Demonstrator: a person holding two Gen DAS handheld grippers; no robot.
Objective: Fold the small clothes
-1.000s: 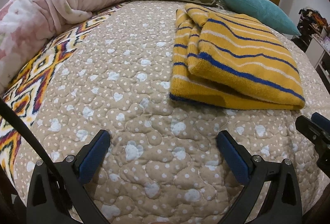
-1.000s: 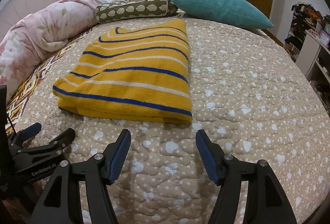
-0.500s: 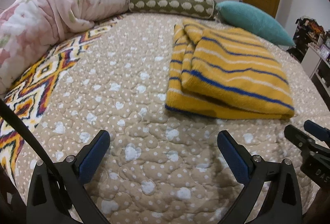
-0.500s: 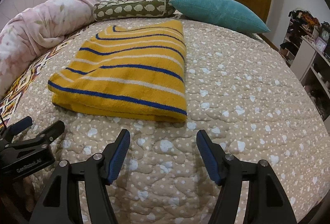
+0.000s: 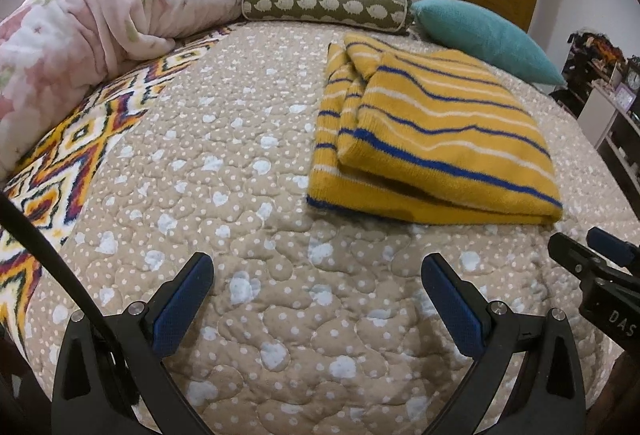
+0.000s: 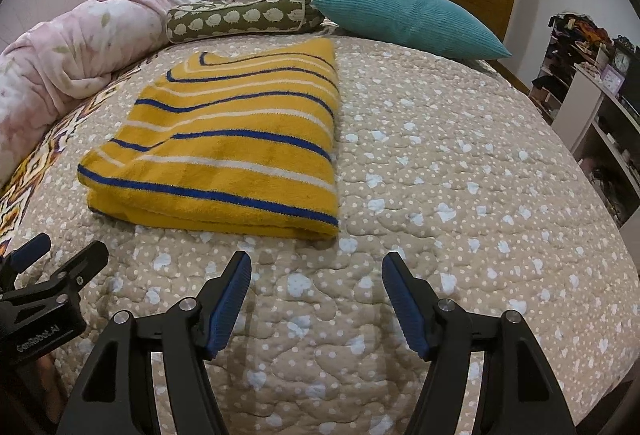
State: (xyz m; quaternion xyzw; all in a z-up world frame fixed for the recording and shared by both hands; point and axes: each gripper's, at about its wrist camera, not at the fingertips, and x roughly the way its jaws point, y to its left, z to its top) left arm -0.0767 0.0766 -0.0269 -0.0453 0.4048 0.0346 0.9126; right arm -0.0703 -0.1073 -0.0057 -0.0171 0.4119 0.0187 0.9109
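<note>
Nearest the left-wrist camera, the left gripper [image 5: 316, 267] holds its blue-padded fingers wide apart with nothing between them, above the beige quilted bedspread with pale hearts and dots [image 5: 240, 195]. The right gripper [image 6: 316, 267] stands likewise spread and empty over the same cover. At the right edge of the left view, the right gripper's black body carries white letters "DAS", cut off by the frame. In the right view, the left gripper's body at lower left reads "GenRobot.AI".

Just ahead of both grippers, not touching either, lies the folded yellow knitted sweater with blue and white stripes [image 6: 228, 147]: ahead and to the right of the left gripper [image 5: 432, 139], ahead and slightly left of the right one. Its layers are stacked, folded edge toward the grippers.

Farther left runs a strip of multicoloured geometric patterned fabric [image 5: 64, 163], then a rolled pink floral blanket [image 5: 88, 19]. Beyond the sweater sit an olive bolster cushion printed with pale hedgehog shapes [image 6: 240, 17] and a teal ribbed pillow [image 6: 408, 19]. A small clock [image 6: 622, 61] stands on shelves far right; its face is unreadable.
</note>
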